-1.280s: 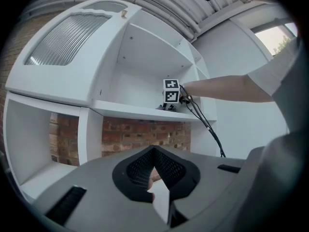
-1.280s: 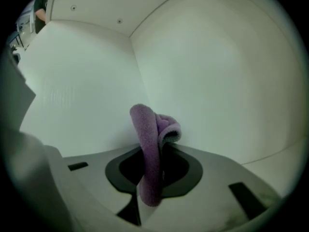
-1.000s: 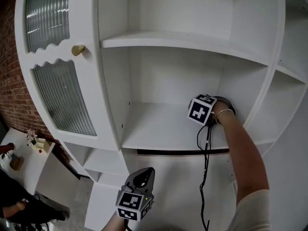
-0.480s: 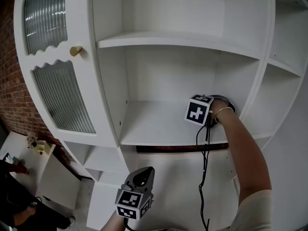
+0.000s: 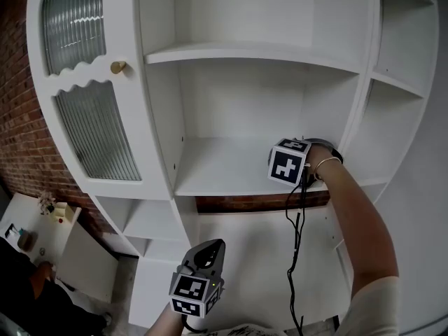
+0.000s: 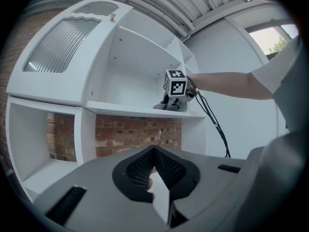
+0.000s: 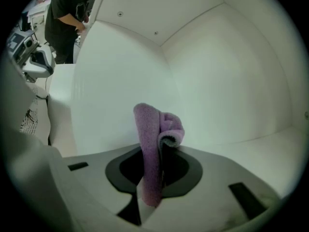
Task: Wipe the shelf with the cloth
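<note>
Purple cloth (image 7: 153, 139) pinched upright in the right gripper (image 7: 152, 180), jaws narrow on its fold, at the shelf's (image 5: 224, 180) 3 o'clock end near the back corner. Left gripper (image 6: 153, 175) closed on nothing, low at 6 o'clock, well below the shelf. Risk: only a small bunch clears the jaws, so a sweep toward 9 o'clock may scrape bare jaw on the board, or friction may tug the fold loose.

Right claw (image 7: 154, 175) in shelf's (image 5: 224, 177) right rear corner, cloth (image 7: 149, 139) between jaws; left claw (image 5: 205, 256) below, in front.
</note>
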Demonstrator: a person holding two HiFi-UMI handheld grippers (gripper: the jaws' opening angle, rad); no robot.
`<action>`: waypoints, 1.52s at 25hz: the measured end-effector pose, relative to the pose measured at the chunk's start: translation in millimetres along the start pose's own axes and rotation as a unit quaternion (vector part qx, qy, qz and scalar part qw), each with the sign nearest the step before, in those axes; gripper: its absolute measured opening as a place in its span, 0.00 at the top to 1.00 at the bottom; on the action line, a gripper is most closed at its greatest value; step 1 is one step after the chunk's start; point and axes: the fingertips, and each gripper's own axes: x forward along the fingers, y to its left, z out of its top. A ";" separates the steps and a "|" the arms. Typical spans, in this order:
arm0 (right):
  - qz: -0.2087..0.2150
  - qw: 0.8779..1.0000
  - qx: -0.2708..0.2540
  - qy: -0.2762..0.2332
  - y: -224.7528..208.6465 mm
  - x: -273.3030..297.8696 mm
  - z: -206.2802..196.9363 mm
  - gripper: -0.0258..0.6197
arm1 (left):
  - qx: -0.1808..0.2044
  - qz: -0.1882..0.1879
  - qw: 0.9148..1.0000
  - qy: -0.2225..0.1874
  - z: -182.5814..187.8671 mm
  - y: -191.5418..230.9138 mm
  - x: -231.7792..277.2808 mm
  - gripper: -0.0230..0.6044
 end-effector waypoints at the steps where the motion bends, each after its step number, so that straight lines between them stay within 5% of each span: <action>1: 0.001 1.000 -0.002 -0.002 4.7 -4.3 -1.4 0.85 | 0.001 -0.003 1.000 0.000 -0.1 -3.3 -2.7 0.94; 19: -0.009 0.999 0.000 -0.044 75.8 -73.6 -27.7 0.85 | 0.008 -0.037 0.999 -0.011 4.9 -47.8 -46.1 0.94; 25: -0.005 0.991 0.072 -0.116 100.9 -100.3 -26.9 0.84 | 0.016 -0.029 0.999 -0.025 12.3 -44.6 -54.6 0.94; 32: -0.034 0.941 0.210 -0.262 139.6 -102.6 -4.4 0.84 | -0.009 -0.026 0.999 -0.045 23.8 -31.3 -55.9 0.94; 38: -0.042 0.845 0.370 -0.383 190.4 -89.7 2.3 0.84 | 0.007 -0.003 0.998 -0.063 25.2 -21.2 -61.2 0.94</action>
